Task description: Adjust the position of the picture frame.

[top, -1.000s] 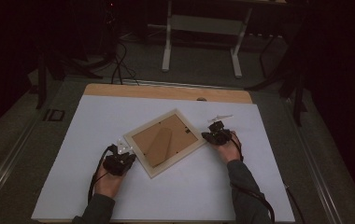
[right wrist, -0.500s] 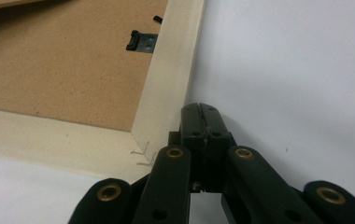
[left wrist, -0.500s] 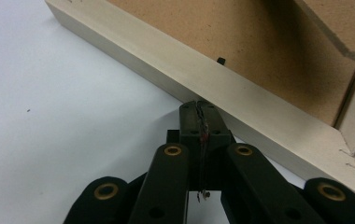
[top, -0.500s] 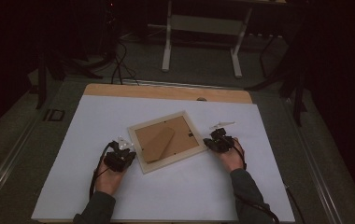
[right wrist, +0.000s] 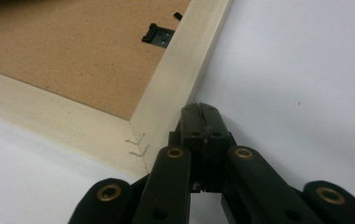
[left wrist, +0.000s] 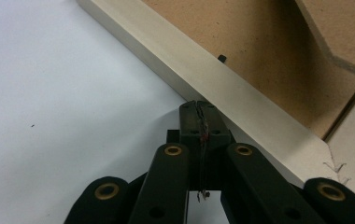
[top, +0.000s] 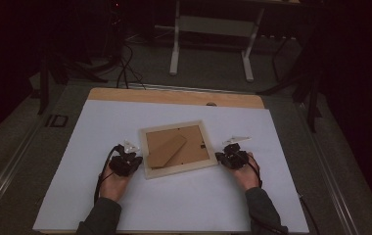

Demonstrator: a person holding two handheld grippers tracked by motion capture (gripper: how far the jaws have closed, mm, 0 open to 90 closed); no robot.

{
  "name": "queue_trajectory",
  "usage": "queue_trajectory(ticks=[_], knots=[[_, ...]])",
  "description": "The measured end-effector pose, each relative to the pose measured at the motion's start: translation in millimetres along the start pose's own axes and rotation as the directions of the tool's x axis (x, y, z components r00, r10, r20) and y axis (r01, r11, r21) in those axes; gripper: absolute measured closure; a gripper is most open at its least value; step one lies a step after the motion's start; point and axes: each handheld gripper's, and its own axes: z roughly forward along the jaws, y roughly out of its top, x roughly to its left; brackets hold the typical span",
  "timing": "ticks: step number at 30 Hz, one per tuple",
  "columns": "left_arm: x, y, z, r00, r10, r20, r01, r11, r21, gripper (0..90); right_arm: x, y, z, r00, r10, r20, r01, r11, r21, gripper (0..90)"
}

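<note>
A pale wooden picture frame point(top: 176, 148) lies face down on the white table sheet point(top: 101, 127), its brown backing board and stand flap point(top: 167, 151) up. My left gripper point(top: 131, 161) is shut, and its tip rests against the frame's left edge point(left wrist: 222, 88). On the other side my right gripper point(top: 221, 156) is also shut, touching the frame's right edge point(right wrist: 173, 88) near its lower corner. In the right gripper view a small black hanger clip point(right wrist: 157, 33) sits on the backing. Nothing is held between either pair of jaws.
The white sheet covers a wooden table whose far edge point(top: 174, 95) shows bare. Beyond it stand a metal desk frame point(top: 211, 36) and cables on a dark floor. Open sheet lies around the frame on all sides.
The frame has turned clockwise and now lies almost square to the table. My right gripper moved down and right along its edge; the left gripper barely shifted.
</note>
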Motion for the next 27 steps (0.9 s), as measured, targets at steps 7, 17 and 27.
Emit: queue_trajectory(ticks=[7,17,27], knots=[[0.4,-1.4,0.5,0.9999,-0.013,0.001,0.013,0.9998,-0.015,90.0,7.2,-12.7,-7.4,1.0000,0.006,-0.004,-0.006,1.000,-0.027,90.0],[-1.5,-7.1,-1.4,0.9996,-0.026,0.009,0.026,0.9988,-0.041,90.0,9.0,-19.9,-11.1,0.9996,0.017,-0.023,-0.018,0.999,-0.045,90.0],[-5.6,-10.4,-4.6,0.9999,-0.013,0.008,0.014,0.9991,-0.040,90.0,9.9,-23.0,-13.5,0.9990,0.028,-0.034,-0.030,0.998,-0.047,90.0]])
